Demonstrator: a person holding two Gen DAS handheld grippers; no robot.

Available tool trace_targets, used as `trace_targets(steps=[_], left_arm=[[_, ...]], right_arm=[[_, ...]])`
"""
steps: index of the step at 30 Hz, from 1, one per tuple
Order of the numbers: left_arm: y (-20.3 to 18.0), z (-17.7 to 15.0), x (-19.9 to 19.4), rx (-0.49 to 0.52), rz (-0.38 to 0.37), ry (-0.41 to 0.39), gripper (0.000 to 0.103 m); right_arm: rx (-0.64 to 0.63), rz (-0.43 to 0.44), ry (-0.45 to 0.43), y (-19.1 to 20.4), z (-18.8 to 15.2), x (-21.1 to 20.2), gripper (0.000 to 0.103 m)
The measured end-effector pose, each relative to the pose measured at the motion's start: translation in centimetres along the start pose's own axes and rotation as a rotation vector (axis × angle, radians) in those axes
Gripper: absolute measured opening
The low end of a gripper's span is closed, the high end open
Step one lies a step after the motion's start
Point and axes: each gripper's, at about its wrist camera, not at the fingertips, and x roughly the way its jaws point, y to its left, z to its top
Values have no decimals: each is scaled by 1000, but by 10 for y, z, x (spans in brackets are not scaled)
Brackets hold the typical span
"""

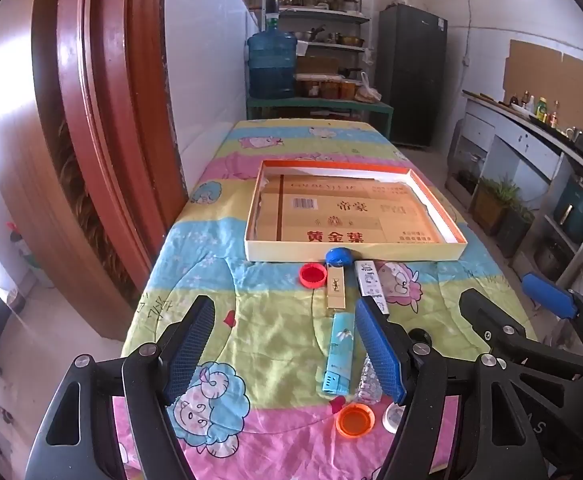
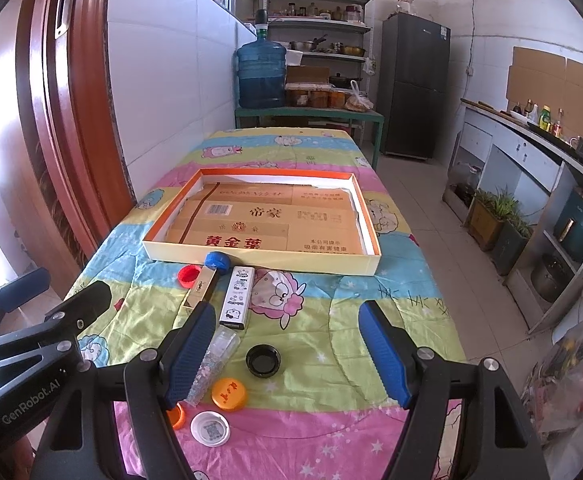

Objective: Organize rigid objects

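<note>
Both the left gripper (image 1: 283,344) and right gripper (image 2: 287,350) stand wide open, holding nothing. Small rigid items cluster at six o'clock of the shallow box (image 2: 259,256). The blue lighter (image 1: 337,354) looks light, stiff and slick; its long flat sides suit a grasp. A clear glittery tube (image 2: 213,364) is half hidden behind the right gripper's left finger.

Both grippers were black plastic frames with triangular cut-outs and round silver screws. The left gripper (image 1: 287,350) and right gripper (image 2: 289,354) carried blue, finely ribbed finger pads (image 2: 383,356). White "GenRobot.AI" lettering marked one body.
</note>
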Motion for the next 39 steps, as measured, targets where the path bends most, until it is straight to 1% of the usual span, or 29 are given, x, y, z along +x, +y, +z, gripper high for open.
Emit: trace_targets(steps=[16, 17, 34, 37, 39], left_arm=[[-8, -5, 2, -1, -1, -2, 74], [-7, -9, 0, 1, 0, -4, 74], [-7, -10, 0, 0, -1, 1, 74], [-10, -15, 4, -1, -1, 3, 74], [-5, -12, 9, 1, -2, 14, 74]], right_arm=[[5, 0, 10, -6, -2, 3, 73], [5, -1, 11, -6, -3, 2, 73], [6, 3, 14, -6, -4, 3, 73], [6, 3, 14, -7, -4, 3, 73], [6, 3, 14, -6, -4, 3, 73]])
